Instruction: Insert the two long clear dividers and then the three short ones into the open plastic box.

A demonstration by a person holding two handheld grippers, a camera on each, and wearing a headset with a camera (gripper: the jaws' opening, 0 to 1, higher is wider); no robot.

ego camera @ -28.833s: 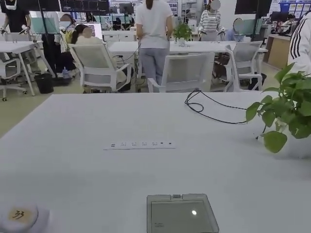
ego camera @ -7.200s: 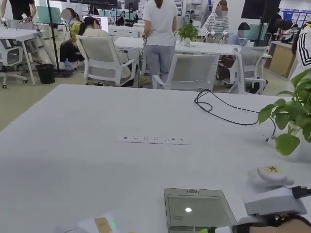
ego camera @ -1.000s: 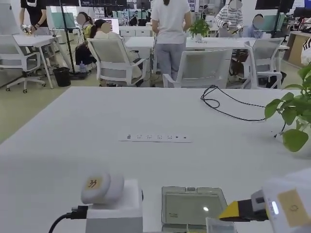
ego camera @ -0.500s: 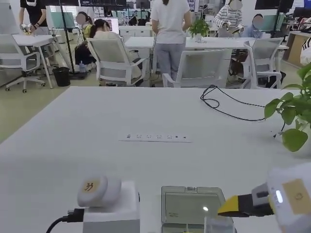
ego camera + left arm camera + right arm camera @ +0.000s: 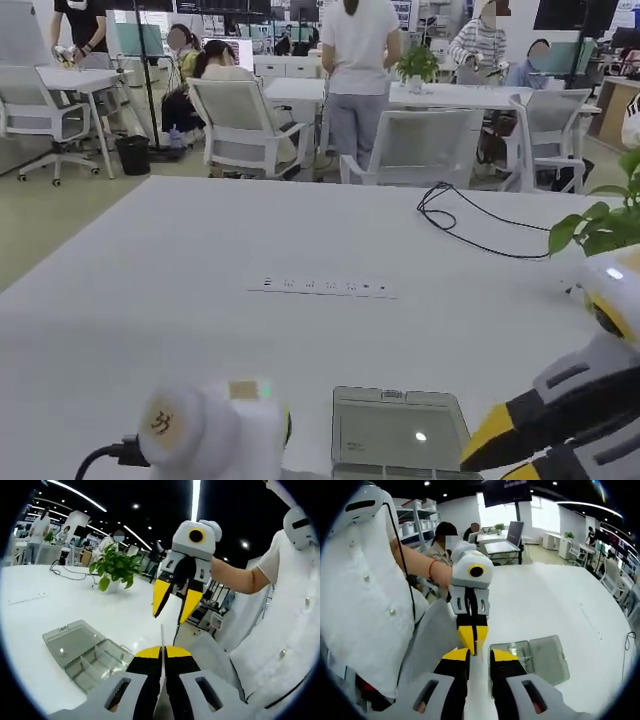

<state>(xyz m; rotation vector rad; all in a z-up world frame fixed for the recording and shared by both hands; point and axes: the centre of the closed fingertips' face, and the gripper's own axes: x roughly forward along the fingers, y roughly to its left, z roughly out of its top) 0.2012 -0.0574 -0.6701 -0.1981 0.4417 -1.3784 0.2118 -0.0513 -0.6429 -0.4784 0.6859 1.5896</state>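
The left gripper [image 5: 162,651] clamps a clear divider [image 5: 161,632], the right gripper [image 5: 169,616] gapes facing it, and the open plastic box [image 5: 69,642] beside them looks partly divided.

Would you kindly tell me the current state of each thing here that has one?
plastic box: open, its lid laid back flat.
clear divider: clamped edge-on in the left tool, not yet in the box.
left tool: shut on the clear divider.
right tool: open, jaws apart, facing the left tool.
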